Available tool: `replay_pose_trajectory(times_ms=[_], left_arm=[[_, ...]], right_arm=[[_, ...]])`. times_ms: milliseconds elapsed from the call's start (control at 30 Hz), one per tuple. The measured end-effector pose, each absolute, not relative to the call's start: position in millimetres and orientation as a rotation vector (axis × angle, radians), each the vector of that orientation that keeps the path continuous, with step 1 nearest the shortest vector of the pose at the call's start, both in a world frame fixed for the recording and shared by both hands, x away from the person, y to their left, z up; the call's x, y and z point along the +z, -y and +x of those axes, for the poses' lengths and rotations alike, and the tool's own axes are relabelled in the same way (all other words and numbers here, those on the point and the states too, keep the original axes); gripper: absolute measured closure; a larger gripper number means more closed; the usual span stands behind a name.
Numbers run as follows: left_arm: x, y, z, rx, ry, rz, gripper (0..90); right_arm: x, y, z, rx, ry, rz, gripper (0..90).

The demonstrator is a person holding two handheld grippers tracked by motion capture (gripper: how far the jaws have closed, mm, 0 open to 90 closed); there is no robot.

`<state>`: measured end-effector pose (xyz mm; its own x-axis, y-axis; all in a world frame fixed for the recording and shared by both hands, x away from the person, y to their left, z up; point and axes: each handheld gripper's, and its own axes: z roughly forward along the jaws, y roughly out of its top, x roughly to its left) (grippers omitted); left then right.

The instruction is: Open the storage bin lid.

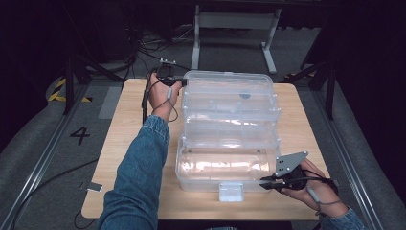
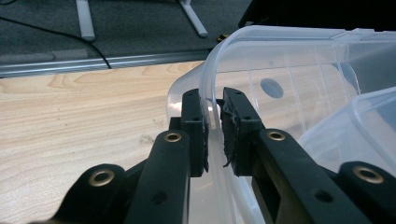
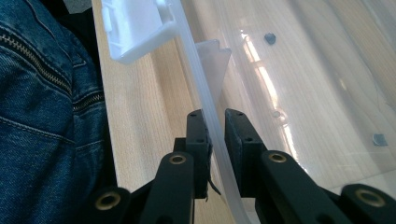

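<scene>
Now a clear plastic box (image 1: 229, 139) lies opened out in tiers across the middle of the wooden surface (image 1: 124, 143). At its far left corner the left gripper (image 1: 178, 82) pinches the thin rim of the box's back section; in the left gripper view that curved rim runs up between the two black jaws, with both pads pressed against it. At the near right corner the right gripper (image 1: 262, 182) clamps the front edge the same way, near the white latch (image 1: 231, 190). A denim sleeve (image 1: 139, 167) reaches over the surface.
</scene>
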<state>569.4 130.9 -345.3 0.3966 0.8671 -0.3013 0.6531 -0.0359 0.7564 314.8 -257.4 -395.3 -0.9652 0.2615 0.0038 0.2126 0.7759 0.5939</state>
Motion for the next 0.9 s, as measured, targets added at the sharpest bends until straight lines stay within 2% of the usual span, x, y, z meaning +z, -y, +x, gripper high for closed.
replay_pose_trajectory(times_ms=[900], left_arm=[[-370,-133,583,0.237,-1.401,1.765,78.6]], right_arm=[[-397,258,315,0.960,-2.882,0.395,79.9]])
